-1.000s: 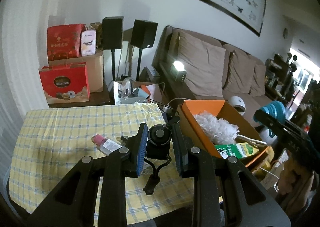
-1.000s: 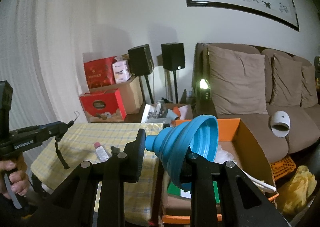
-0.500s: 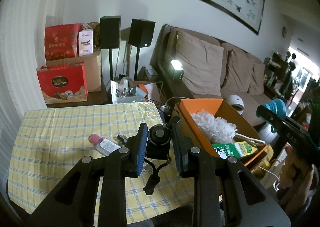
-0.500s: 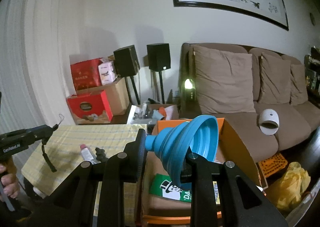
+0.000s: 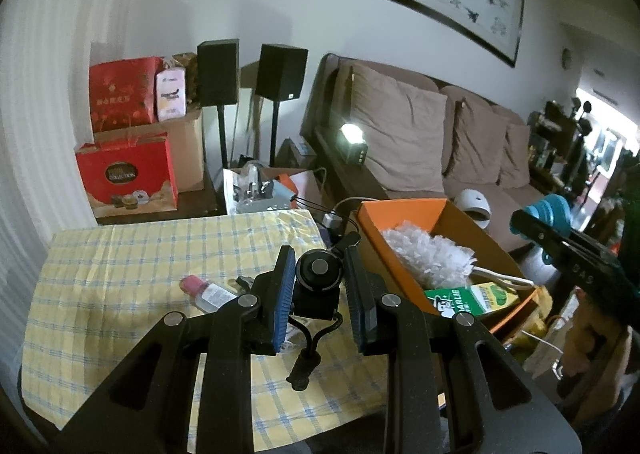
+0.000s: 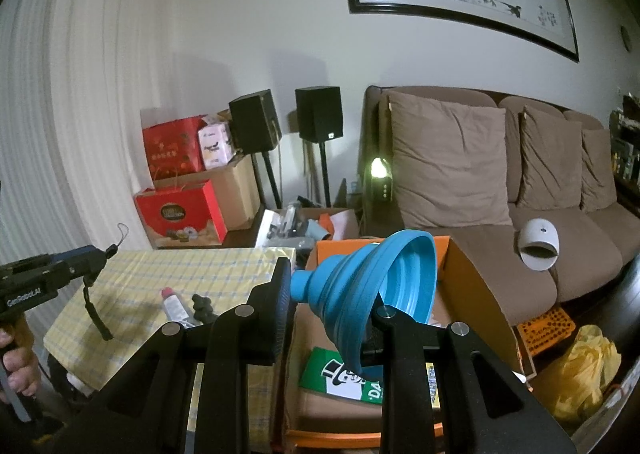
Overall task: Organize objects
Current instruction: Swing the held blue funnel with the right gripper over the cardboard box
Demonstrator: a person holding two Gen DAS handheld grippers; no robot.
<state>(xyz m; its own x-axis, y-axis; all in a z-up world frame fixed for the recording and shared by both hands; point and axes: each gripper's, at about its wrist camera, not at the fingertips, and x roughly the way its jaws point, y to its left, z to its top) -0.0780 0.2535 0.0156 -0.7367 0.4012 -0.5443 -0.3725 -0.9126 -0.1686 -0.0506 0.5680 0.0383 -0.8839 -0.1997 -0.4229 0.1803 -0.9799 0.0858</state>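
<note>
My left gripper (image 5: 319, 278) is shut on a small black round device (image 5: 320, 272) with a dangling strap. It hangs above the yellow checked tablecloth (image 5: 140, 254). My right gripper (image 6: 332, 306) is shut on a blue collapsible funnel (image 6: 372, 286), held over the open orange box (image 6: 472, 294). That box (image 5: 400, 209) holds a white fluffy duster (image 5: 428, 254) and a green carton (image 5: 468, 296). On the cloth lie a small bottle with a pink cap (image 5: 208, 294) and a little black object (image 5: 242, 280). Each gripper shows in the other's view, the right gripper (image 5: 560, 238) and the left gripper (image 6: 52, 274).
The orange box stands off the table's right edge, in front of a brown sofa (image 6: 520, 173) with cushions. Behind the table are red gift boxes (image 5: 128, 173), two black speakers on stands (image 5: 218, 73) and a white bin of clutter (image 5: 256, 189). A yellow bag (image 6: 588, 370) lies on the floor.
My right gripper with the funnel has drifted a little further over the orange box. The left gripper and its black device have stayed where they were.
</note>
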